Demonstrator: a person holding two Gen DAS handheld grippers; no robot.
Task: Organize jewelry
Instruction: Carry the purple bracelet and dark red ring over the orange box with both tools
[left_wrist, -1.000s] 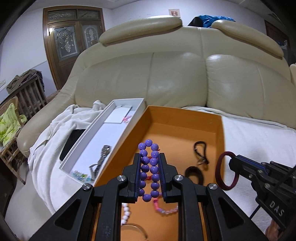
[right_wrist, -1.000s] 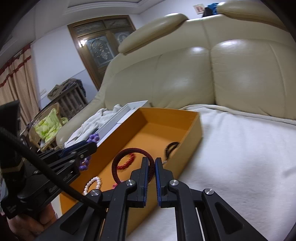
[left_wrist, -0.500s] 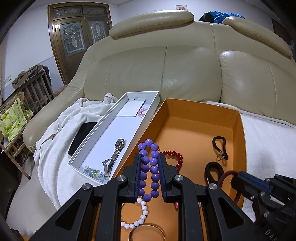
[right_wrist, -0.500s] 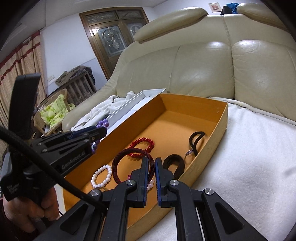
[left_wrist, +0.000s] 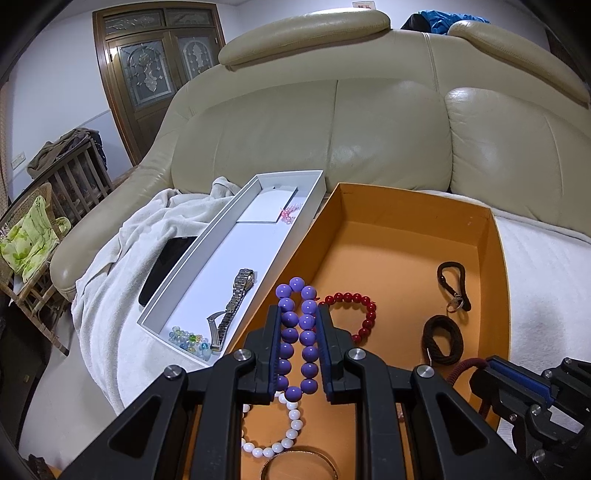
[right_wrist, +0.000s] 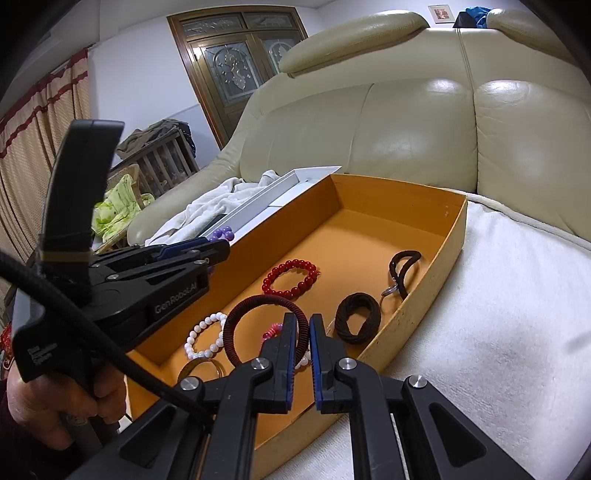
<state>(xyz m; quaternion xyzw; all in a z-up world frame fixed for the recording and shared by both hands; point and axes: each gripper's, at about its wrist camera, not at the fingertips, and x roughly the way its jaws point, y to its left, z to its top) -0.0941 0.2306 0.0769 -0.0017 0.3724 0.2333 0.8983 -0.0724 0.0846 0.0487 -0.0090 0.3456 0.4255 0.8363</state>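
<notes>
My left gripper is shut on a purple bead bracelet and holds it above the left edge of the orange box. My right gripper is shut on a dark red cord bracelet above the box's near end. In the box lie a red bead bracelet, a white bead bracelet, a gold bangle, a brown coiled band and a brown strap with a ring. A white tray to the left holds a metal watch, glass beads and a card.
Both boxes sit on a white towel over a cream leather sofa. A black phone lies on the towel left of the tray. Chairs and a wooden door stand at the far left.
Both grippers have drawn back and up from the boxes, each still holding its bracelet. More of the orange box's floor and the white tray shows.
</notes>
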